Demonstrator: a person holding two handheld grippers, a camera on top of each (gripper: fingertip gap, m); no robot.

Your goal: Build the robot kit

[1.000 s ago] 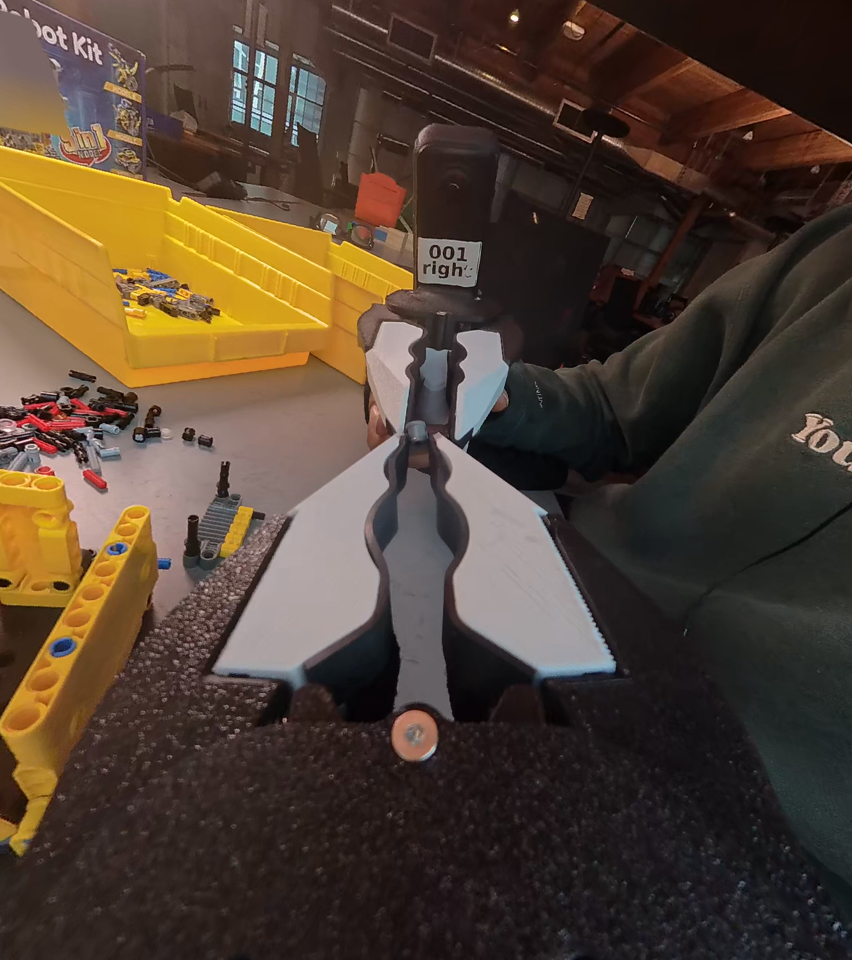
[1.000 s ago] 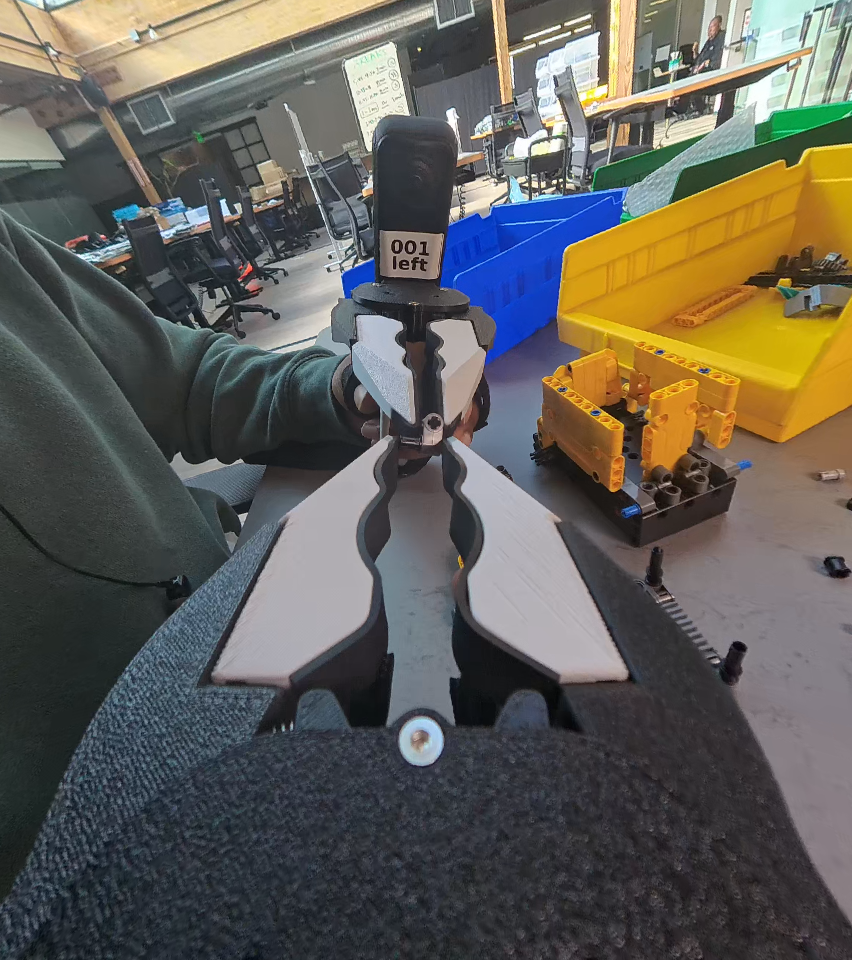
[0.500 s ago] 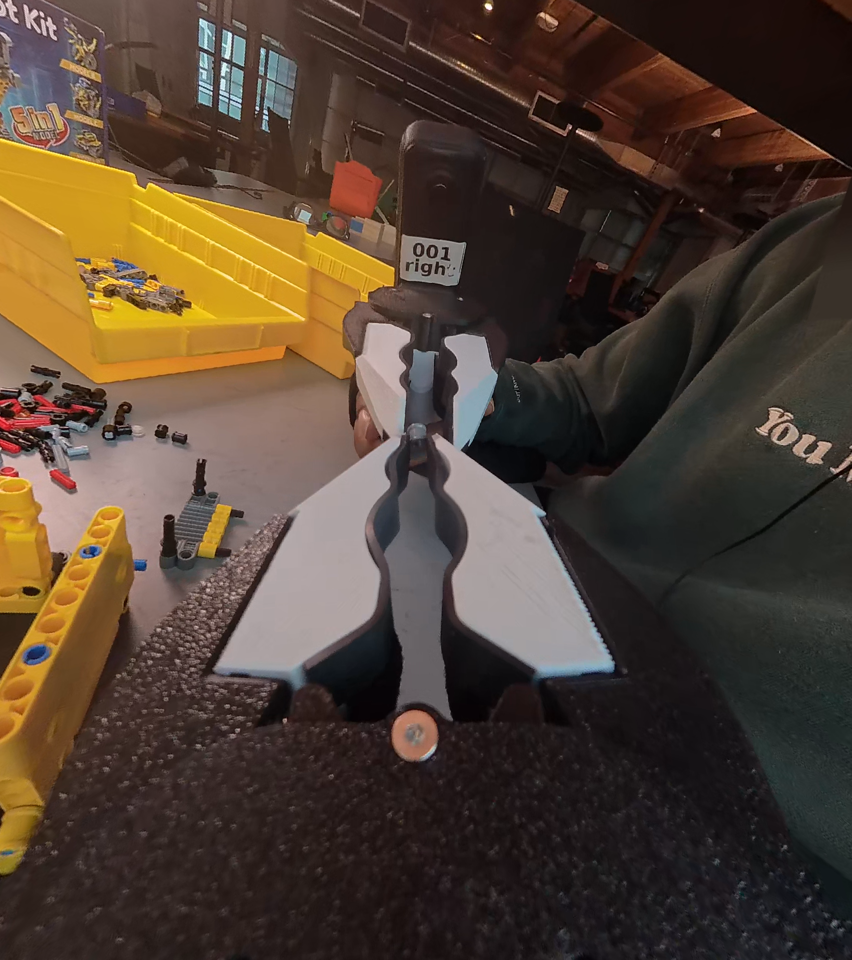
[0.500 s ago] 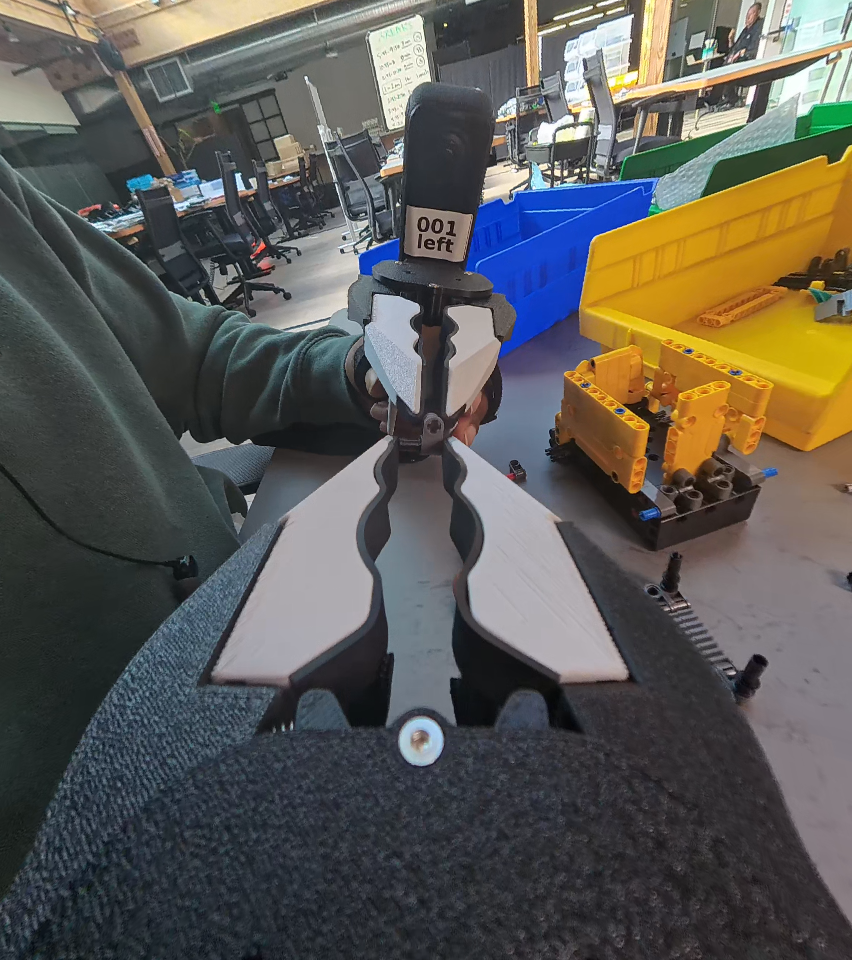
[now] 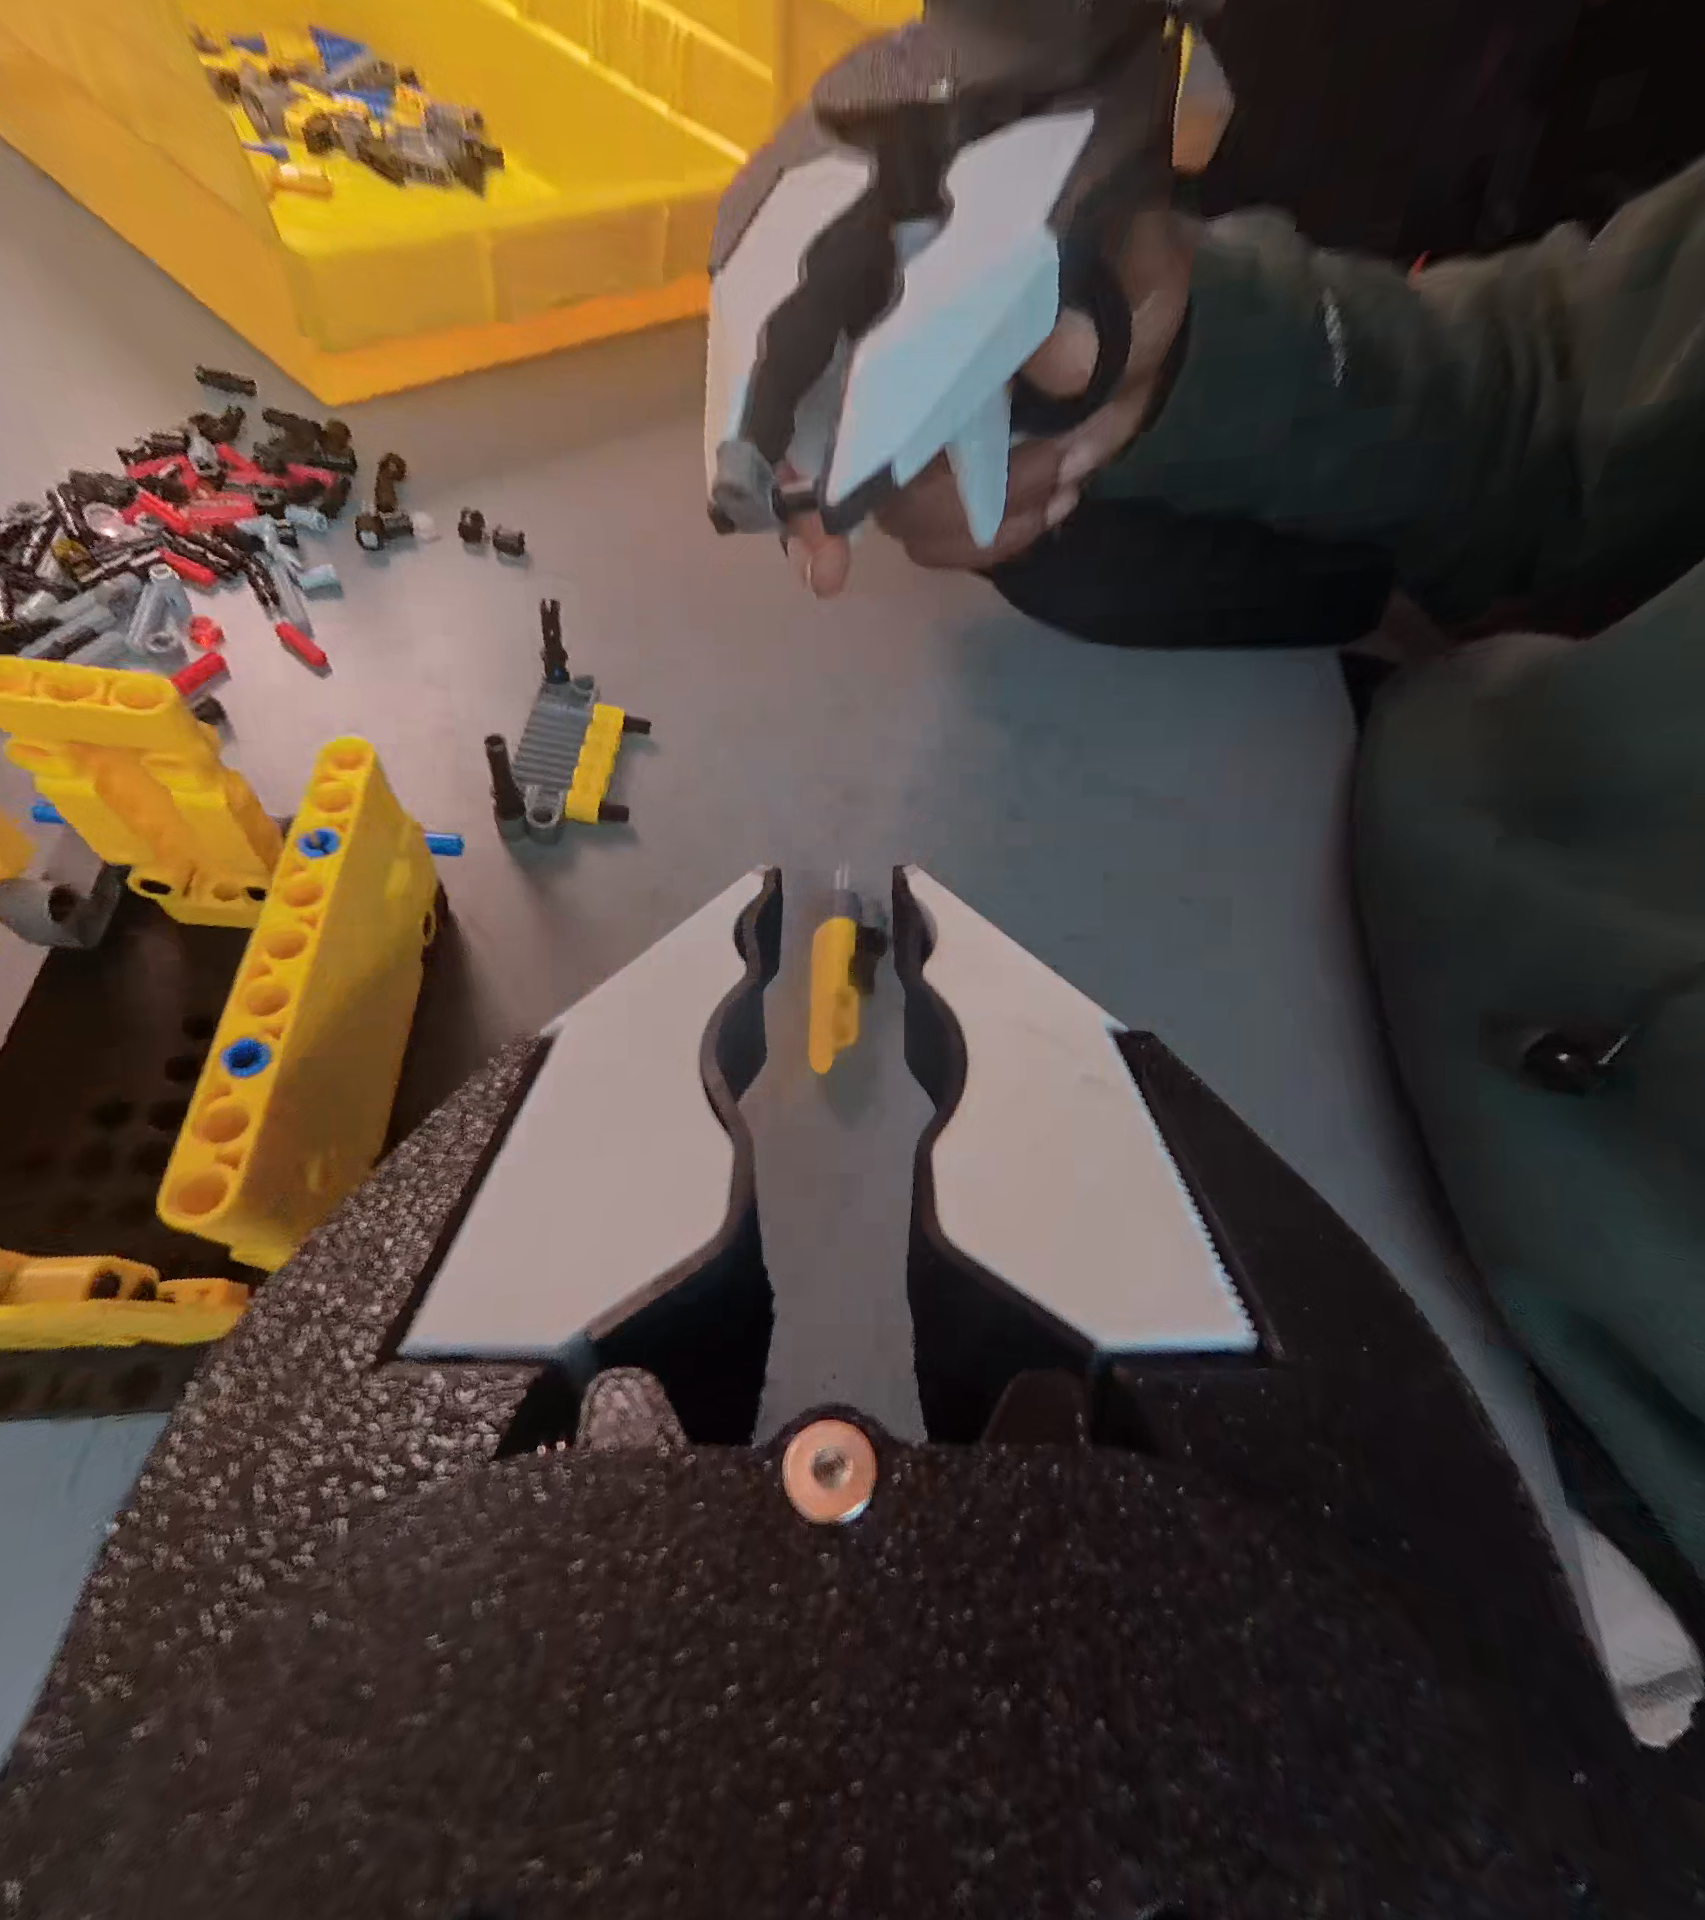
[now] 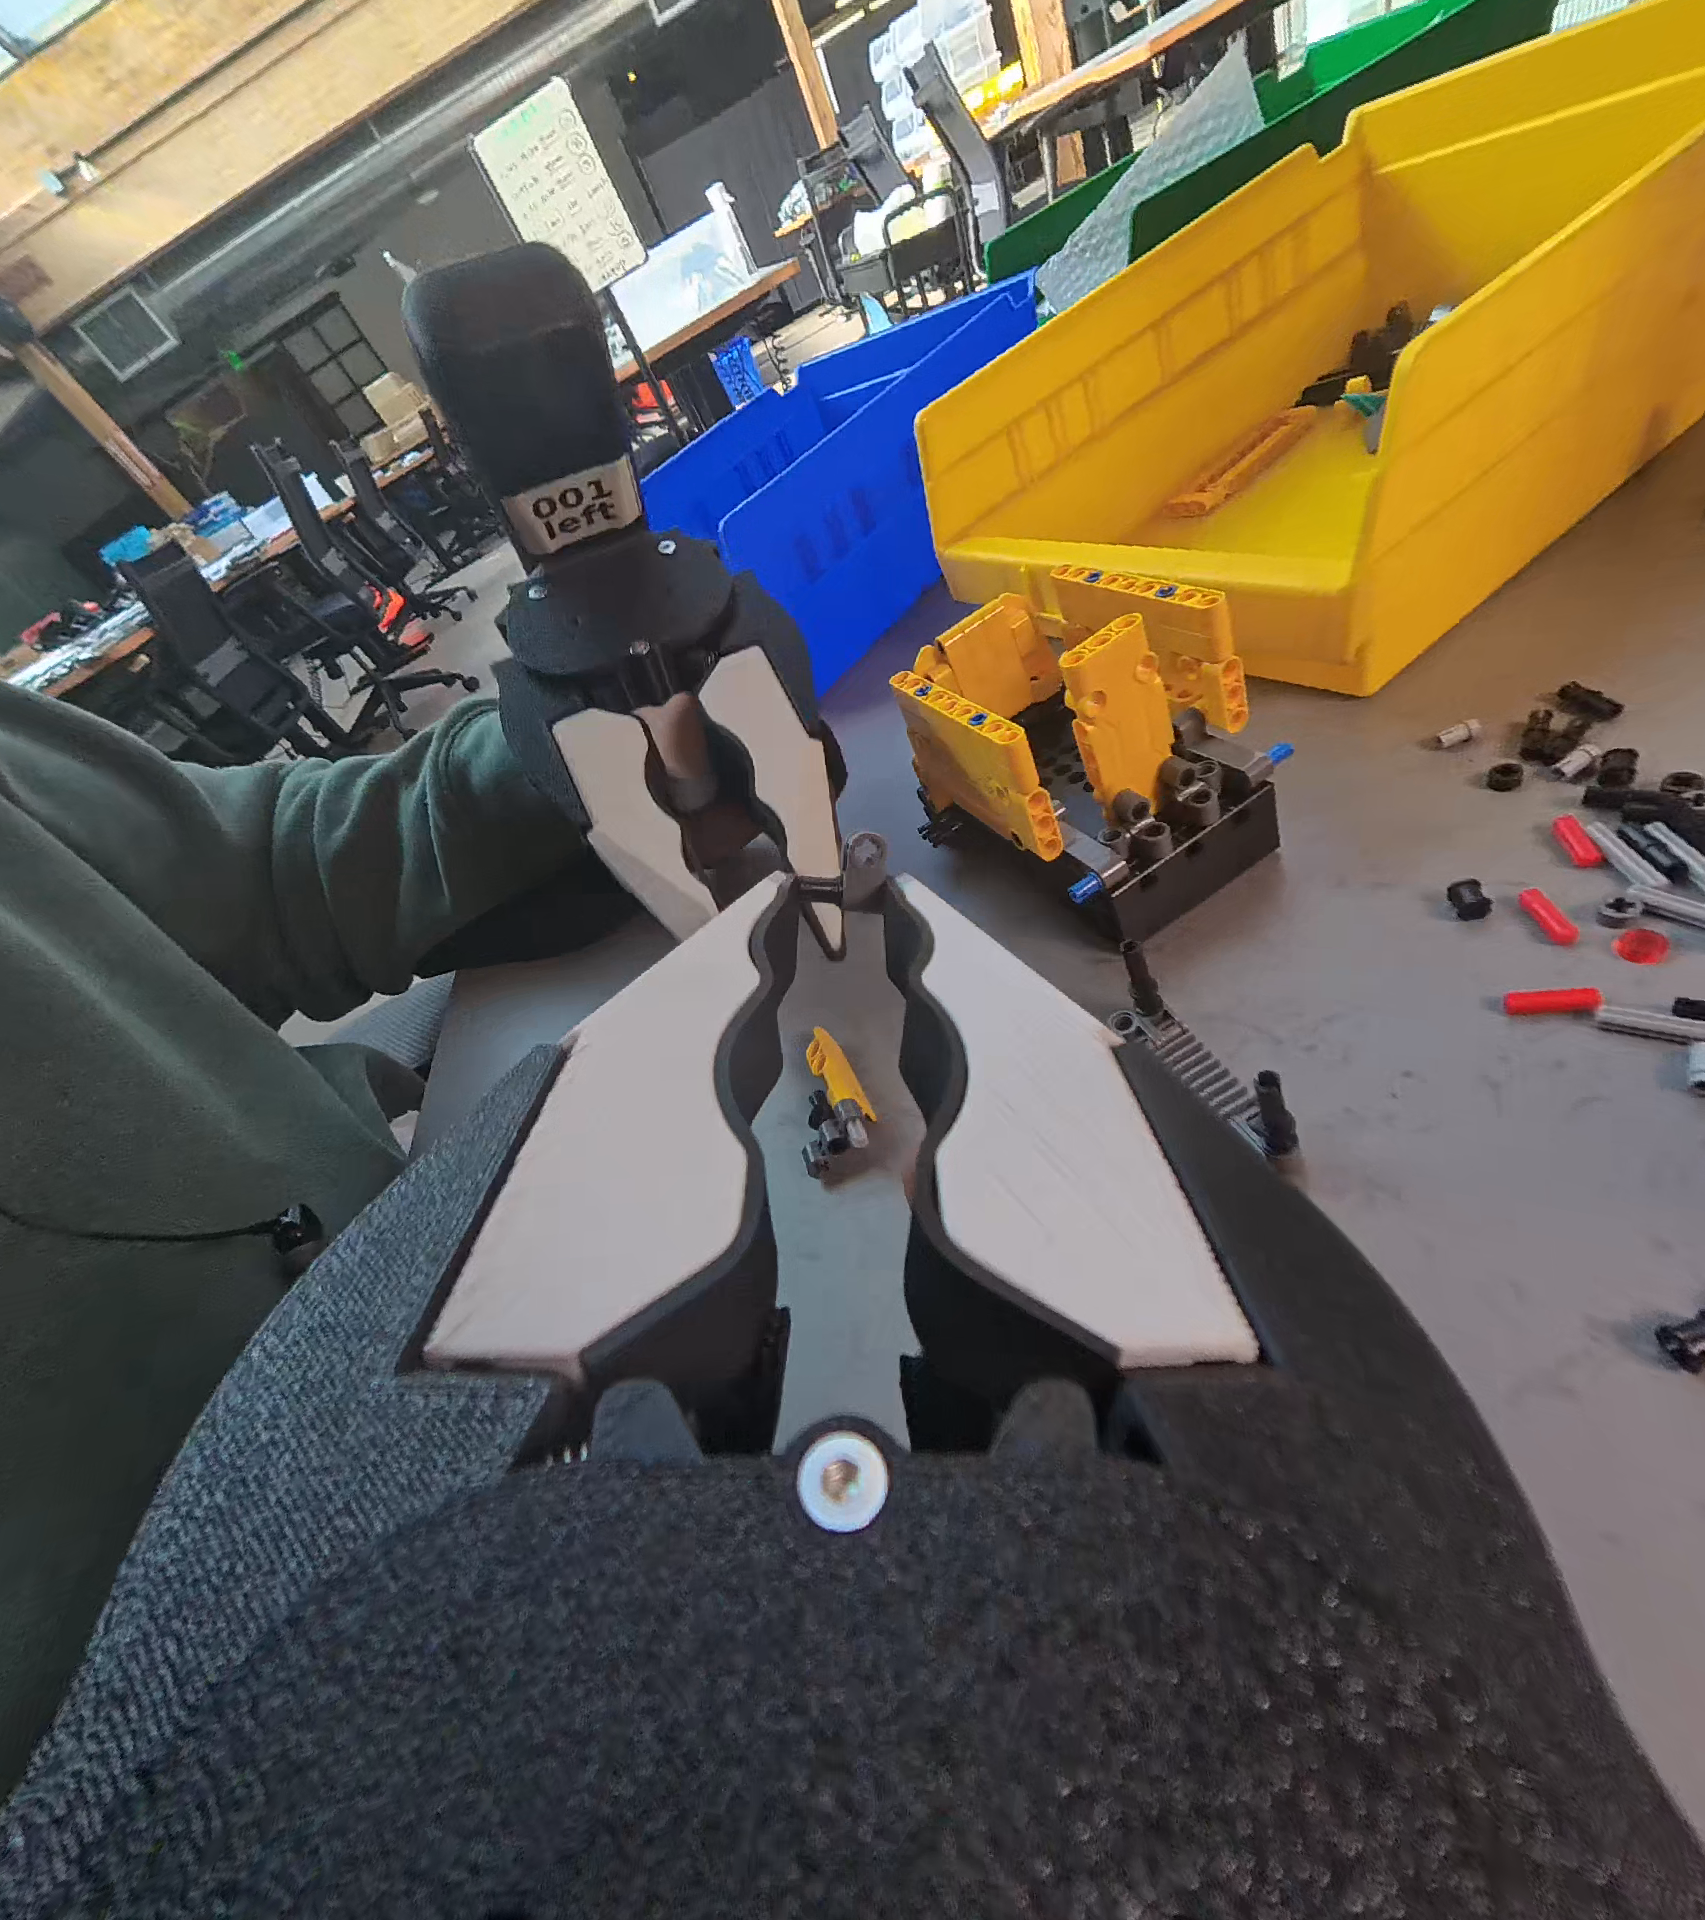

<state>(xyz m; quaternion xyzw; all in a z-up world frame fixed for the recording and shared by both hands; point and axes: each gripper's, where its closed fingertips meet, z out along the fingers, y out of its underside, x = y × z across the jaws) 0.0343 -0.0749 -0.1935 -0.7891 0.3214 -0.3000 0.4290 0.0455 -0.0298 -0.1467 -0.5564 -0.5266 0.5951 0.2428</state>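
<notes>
Grey stubby connector (image 6: pixel 866 854) sits pinched in the right claw (image 6: pixel 840 883); left claw (image 5: pixel 835 883) spread above a slim yellow beam (image 5: pixel 835 982).

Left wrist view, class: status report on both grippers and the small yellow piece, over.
Left gripper open, empty. Small yellow piece on table, seen between its fingers. Right gripper shut on grey connector.

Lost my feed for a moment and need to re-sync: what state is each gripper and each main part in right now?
left gripper, open, holding nothing.
yellow piece, lying loose on the table, ungripped.
right gripper, shut on the grey connector.
yellow assembly, standing upright.
yellow bin, open-topped, a few parts inside.
</notes>
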